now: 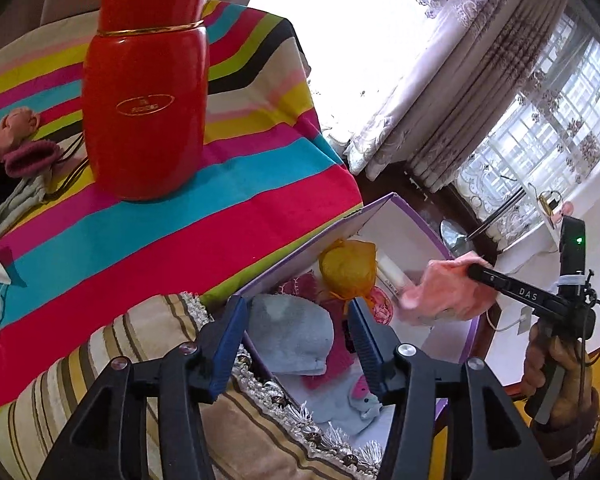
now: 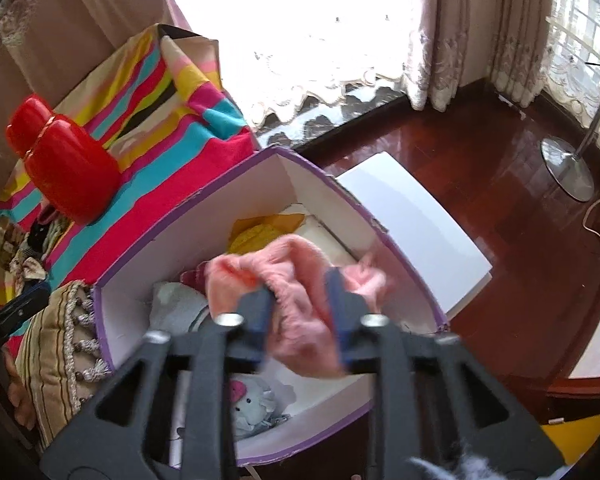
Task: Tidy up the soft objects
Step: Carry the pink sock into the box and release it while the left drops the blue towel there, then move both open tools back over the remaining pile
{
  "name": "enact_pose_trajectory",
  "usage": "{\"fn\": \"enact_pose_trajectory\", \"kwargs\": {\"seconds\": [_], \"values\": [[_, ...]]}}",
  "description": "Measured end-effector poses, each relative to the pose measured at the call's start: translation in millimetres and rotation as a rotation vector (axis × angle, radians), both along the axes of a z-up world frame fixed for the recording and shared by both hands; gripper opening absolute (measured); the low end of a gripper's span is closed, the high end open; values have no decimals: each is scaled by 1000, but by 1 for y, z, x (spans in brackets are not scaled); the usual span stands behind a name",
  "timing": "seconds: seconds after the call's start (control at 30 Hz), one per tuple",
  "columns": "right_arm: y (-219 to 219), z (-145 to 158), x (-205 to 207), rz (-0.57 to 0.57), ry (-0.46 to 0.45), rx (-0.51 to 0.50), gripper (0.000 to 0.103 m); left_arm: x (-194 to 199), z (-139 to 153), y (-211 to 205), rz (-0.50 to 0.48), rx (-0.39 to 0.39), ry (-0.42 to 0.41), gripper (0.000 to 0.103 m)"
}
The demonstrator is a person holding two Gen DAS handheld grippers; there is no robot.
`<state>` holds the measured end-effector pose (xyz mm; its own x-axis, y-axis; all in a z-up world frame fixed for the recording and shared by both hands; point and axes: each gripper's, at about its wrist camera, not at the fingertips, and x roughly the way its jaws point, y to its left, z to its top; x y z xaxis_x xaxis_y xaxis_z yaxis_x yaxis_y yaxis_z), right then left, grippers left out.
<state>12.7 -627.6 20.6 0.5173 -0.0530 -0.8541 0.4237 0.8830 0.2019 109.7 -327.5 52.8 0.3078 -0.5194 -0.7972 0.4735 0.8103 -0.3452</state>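
A purple-rimmed box with white inner walls stands beside the striped table. In it lie a grey sock, a yellow pouch and a grey plush toy. My left gripper hovers open over the grey sock, touching nothing. My right gripper is over the box with its jaws apart. A pink fuzzy cloth hangs loose between its fingers, blurred.
A red flask stands on the striped tablecloth. More socks are piled at the table's left. A fringed striped cushion sits by the box. A white lid and a lamp base are on the wooden floor.
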Motion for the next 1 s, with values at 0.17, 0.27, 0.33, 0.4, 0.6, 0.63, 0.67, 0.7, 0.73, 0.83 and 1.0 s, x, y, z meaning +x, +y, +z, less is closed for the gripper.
{"fn": "enact_pose_trajectory", "kwargs": {"seconds": [0.17,0.27,0.33,0.4,0.6,0.63,0.67,0.7,0.73,0.83,1.0], "values": [[-3,5,3,-39,15,-56,78,2,1,12,21,-27,9,54],[0,8,8,-38,10,-56,78,4,3,21,42,-45,11,54],[6,11,13,-20,3,-51,78,6,5,30,60,-55,2,54],[15,13,18,6,-9,-35,78,8,8,41,80,-65,-8,54],[55,18,37,112,-33,-7,78,16,14,84,176,-100,-24,54],[61,18,39,129,-37,-5,78,18,15,92,194,-106,-25,54],[69,20,42,150,-41,-4,78,19,15,101,214,-112,-26,54],[78,22,45,173,-47,-3,78,21,15,110,235,-118,-29,54],[87,23,49,197,-52,-1,78,23,16,122,261,-127,-32,54],[111,26,57,254,-55,-3,78,26,14,152,331,-151,-37,54],[156,29,74,367,-57,1,78,31,8,206,460,-187,-39,54]]}}
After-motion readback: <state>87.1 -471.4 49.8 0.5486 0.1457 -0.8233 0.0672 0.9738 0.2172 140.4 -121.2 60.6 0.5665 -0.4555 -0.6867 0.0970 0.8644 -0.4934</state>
